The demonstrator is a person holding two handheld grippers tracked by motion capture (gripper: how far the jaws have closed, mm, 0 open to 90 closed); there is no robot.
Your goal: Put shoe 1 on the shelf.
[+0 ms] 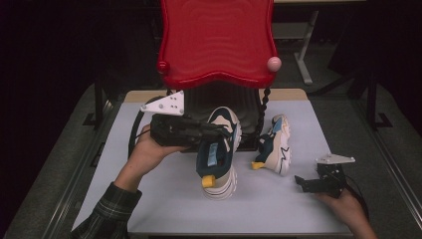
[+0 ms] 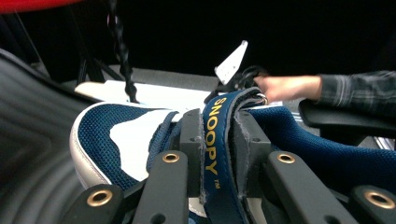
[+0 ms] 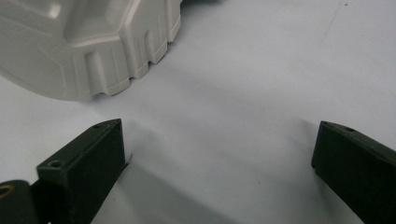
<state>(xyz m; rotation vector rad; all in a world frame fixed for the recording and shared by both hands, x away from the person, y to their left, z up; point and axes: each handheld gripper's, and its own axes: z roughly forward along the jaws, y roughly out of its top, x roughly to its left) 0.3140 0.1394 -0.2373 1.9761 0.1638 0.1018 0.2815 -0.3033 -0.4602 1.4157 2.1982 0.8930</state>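
A navy, white and cream sneaker point(image 1: 219, 154) with a yellow heel tab hangs tilted over the middle of the table. My left gripper point(image 1: 219, 132) is shut on its navy tongue strap point(image 2: 215, 154), which reads SNOOPY in yellow. The sneaker's toe point(image 2: 112, 135) points away to the left in the left gripper view. A second matching sneaker point(image 1: 272, 144) lies on its side to the right. My right gripper point(image 1: 300, 183) rests low near the table's right front, open, with bare table between its jaws point(image 3: 215, 158). The second sneaker's pale sole point(image 3: 88, 42) lies just ahead of it.
The table has a pale lavender-grey top point(image 1: 164, 199). A red moulded plastic piece point(image 1: 217, 40) with a pink knob point(image 1: 274, 63) stands over its far end. A twisted black cord point(image 1: 262, 112) hangs below it, close behind both sneakers. Dark floor surrounds the table.
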